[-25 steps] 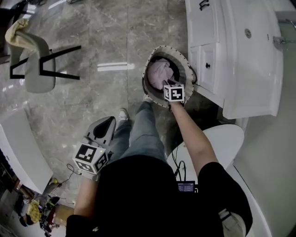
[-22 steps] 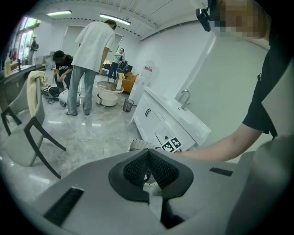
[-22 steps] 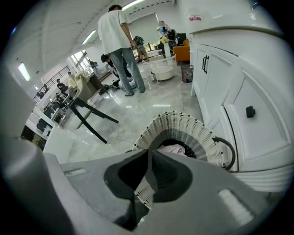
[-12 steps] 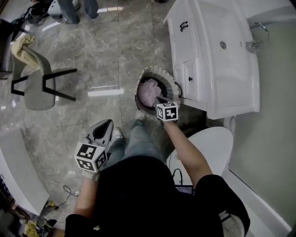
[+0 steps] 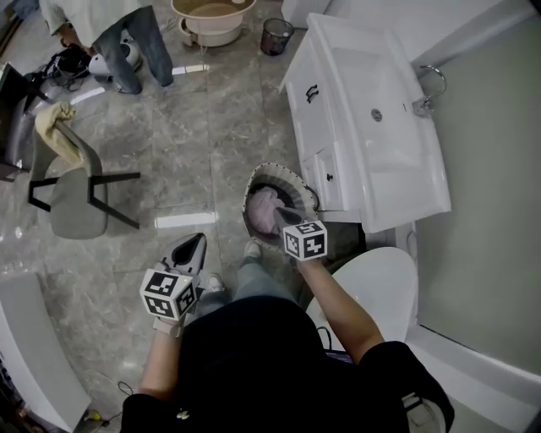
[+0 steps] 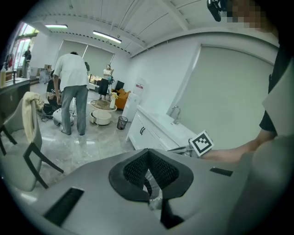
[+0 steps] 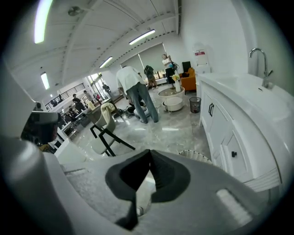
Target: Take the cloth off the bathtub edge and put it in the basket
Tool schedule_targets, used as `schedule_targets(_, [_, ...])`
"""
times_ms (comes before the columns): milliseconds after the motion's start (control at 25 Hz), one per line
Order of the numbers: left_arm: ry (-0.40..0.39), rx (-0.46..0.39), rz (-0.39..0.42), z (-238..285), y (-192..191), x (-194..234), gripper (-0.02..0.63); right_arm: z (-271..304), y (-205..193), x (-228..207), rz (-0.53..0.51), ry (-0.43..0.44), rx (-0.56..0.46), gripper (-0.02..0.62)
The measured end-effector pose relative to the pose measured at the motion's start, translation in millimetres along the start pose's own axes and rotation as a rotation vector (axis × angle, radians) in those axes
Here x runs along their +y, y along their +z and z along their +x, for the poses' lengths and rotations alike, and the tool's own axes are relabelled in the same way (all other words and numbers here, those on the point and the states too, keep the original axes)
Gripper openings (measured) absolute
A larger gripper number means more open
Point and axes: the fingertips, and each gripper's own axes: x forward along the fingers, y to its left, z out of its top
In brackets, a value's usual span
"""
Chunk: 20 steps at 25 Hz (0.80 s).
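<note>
The pale pink cloth (image 5: 265, 207) lies bunched inside the round woven basket (image 5: 292, 178) on the floor beside the vanity. My right gripper (image 5: 282, 216) hovers over the basket's near rim, just above the cloth, shut and empty. In the right gripper view its jaws (image 7: 149, 155) meet with nothing between them, and the basket rim (image 7: 196, 156) shows just beyond. My left gripper (image 5: 195, 243) hangs by my left leg, away from the basket, shut and empty; its pads (image 6: 138, 166) touch at the tip.
A white sink vanity (image 5: 363, 127) stands right of the basket and a toilet (image 5: 380, 283) is beside my right arm. To the left are a chair (image 5: 72, 194) with a yellow cloth, a person (image 5: 114, 30), a beige basin (image 5: 211, 17) and a white tub edge (image 5: 30, 347).
My right gripper has drawn back from inside the basket to its near rim, leaving the cloth in the basket. The head view has tilted farther into the room. The left gripper stays by my leg.
</note>
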Motion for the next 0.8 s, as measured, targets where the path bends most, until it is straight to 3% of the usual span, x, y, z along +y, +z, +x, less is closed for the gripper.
schedule_targets(240, [-0.014, -0.085, 0.005, -20.8, 35.9, -2.2, 0.011, -54.4, 55.1, 39.6, -0.048, 0.037, -0.128, -0.003])
schedule_targets(800, [-0.020, -0.234, 0.125, -62.7, 101.5, -23.5, 0.011, -166.0, 148.4, 99.3, -0.169, 0.103, -0.419, -0.003])
